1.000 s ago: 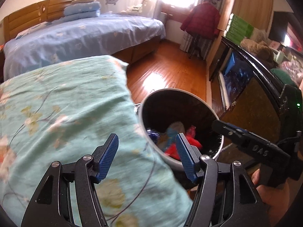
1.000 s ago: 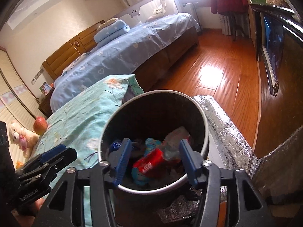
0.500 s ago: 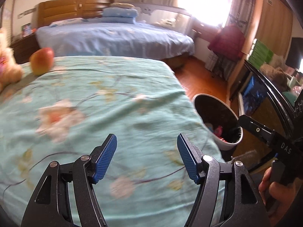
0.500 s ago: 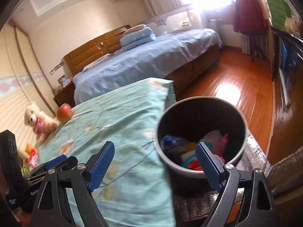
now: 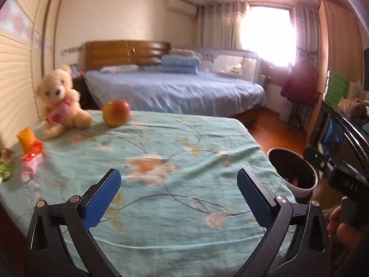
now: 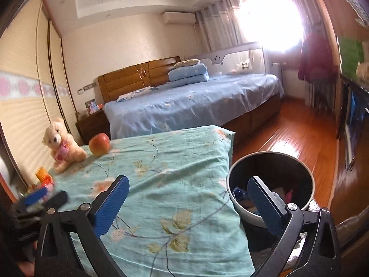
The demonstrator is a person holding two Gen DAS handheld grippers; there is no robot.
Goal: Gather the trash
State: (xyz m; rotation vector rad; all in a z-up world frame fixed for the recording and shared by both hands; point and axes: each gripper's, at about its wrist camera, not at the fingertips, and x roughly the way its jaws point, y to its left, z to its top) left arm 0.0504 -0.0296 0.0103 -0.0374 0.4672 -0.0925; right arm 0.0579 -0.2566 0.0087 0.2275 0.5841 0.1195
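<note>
With both grippers empty and standing over the floral-covered table (image 5: 184, 161), the step in hand looks like the turn from the bin back toward the trash that is left to collect. The left gripper (image 5: 178, 192) has its blue pads spread as wide as they go, its jaws having just been opening, and nothing lies between them but the cloth below; the right gripper (image 6: 188, 204) is spread the same way, its jaws also just opened, with nothing pinched. The trash bin (image 6: 269, 184) sits just ahead and to the right of the right gripper, its right pad overlapping the bin's rim in that view, and wrappers show inside it; from the left gripper the bin (image 5: 293, 170) lies off to the right, beyond the table's edge. What remains to pick up appears to be the crumpled wrappers (image 5: 32, 159) well off to the left of the left gripper and ahead of it, near the table's left edge, blurred so that their kind is hard to tell. A teddy bear (image 5: 61, 99) and an apple (image 5: 116, 112) lie farther ahead and are probably not trash. The next move, as I judge it, calls for swinging the left gripper leftward and down to the wrappers, keeping the pads wide until they straddle one piece.
</note>
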